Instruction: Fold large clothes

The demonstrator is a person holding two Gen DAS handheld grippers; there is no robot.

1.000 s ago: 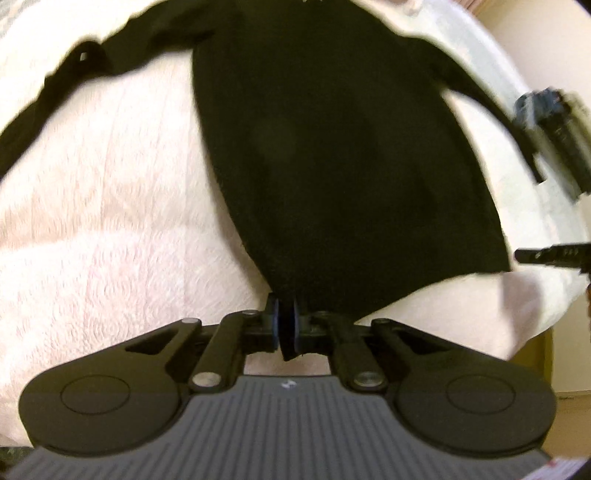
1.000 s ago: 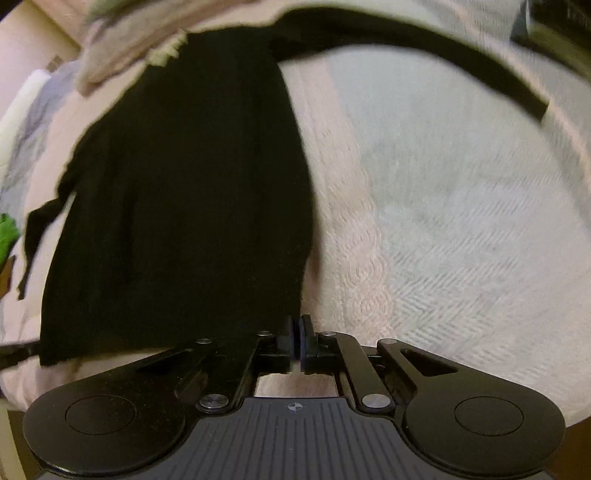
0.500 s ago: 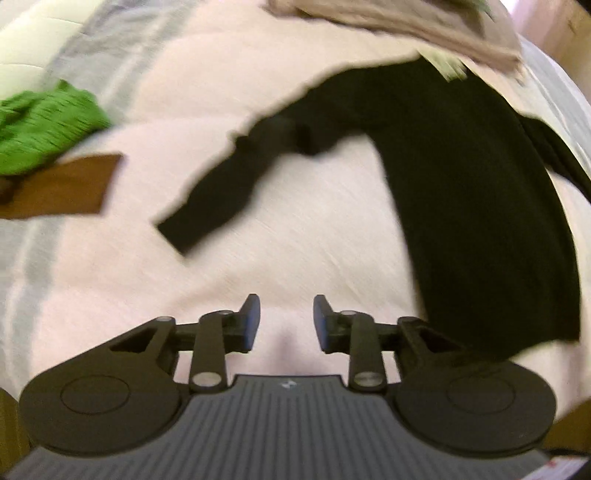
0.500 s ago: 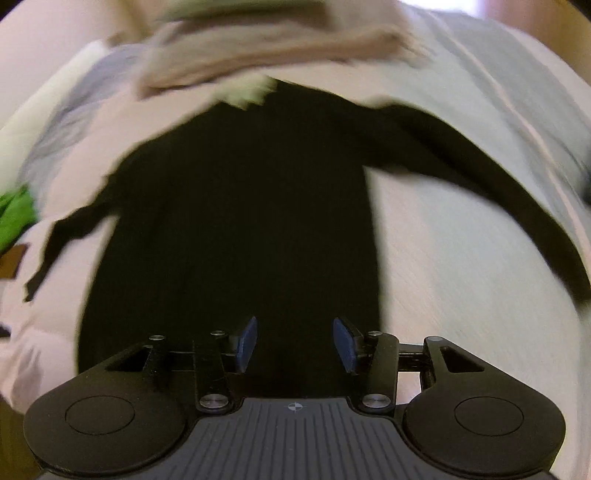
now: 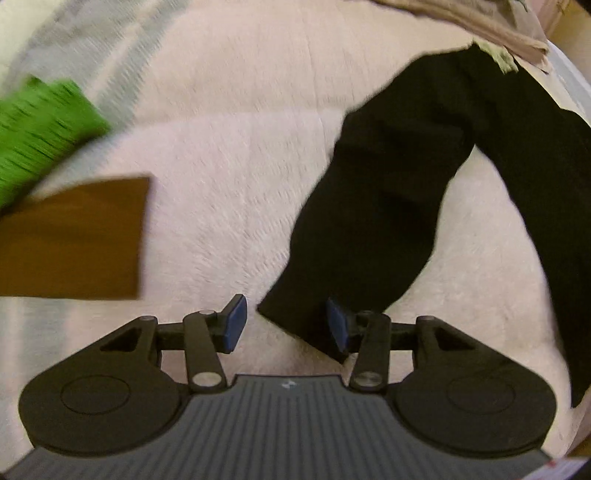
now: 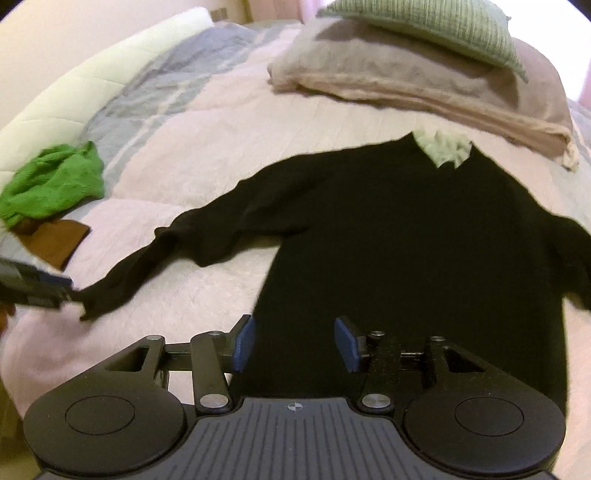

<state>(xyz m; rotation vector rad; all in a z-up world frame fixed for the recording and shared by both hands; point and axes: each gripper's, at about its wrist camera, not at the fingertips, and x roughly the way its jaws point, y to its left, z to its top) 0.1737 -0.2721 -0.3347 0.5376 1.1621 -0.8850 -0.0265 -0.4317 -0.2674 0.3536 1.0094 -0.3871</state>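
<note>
A black long-sleeved sweater (image 6: 406, 240) lies flat on the pink bedspread (image 6: 207, 147), with a pale green collar (image 6: 443, 147) at its neck. Its left sleeve (image 5: 388, 203) runs out toward the bed's near left. My left gripper (image 5: 284, 321) hangs over that sleeve's cuff with its jaws opening. The cuff end lies between the blue pads (image 5: 234, 325), which do not press on it. At the left edge of the right wrist view the left gripper (image 6: 55, 290) shows beside the cuff. My right gripper (image 6: 295, 339) hovers over the sweater's lower body, jaws opening, gripping nothing.
A crumpled green garment (image 6: 51, 184) and a brown cloth (image 6: 59, 240) lie at the left of the bed. Folded beige bedding (image 6: 406, 81) with a green striped cushion (image 6: 443, 26) on top sits behind the sweater's neck. A white padded edge (image 6: 92, 77) borders the far left.
Both grippers were shut on the sweater's hem and have let go and opened. The left one swung left to the sleeve cuff. The right one moved over the sweater's body.
</note>
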